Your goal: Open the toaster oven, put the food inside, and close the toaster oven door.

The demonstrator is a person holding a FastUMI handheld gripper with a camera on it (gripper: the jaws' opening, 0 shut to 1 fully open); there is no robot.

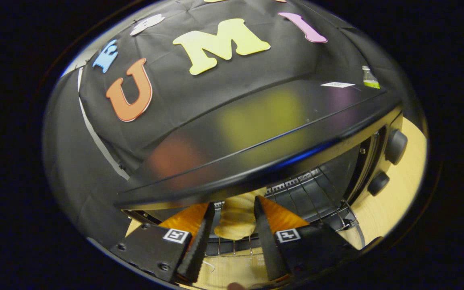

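The black toaster oven stands right in front of me with its mouth open, and I look down over its glossy top. My gripper is shut on the food, a pale golden pastry, with a finger pressing each side. The pastry hangs at the oven's mouth, just above the front edge of the wire rack. The top's front lip hides its far end. Beneath the fingers lies the lowered door, mostly hidden by them.
Two black knobs sit on the oven's right front panel. The oven rests on a light wooden table. A small bottle of green liquid stands behind the oven's right corner, and a white label lies on its top.
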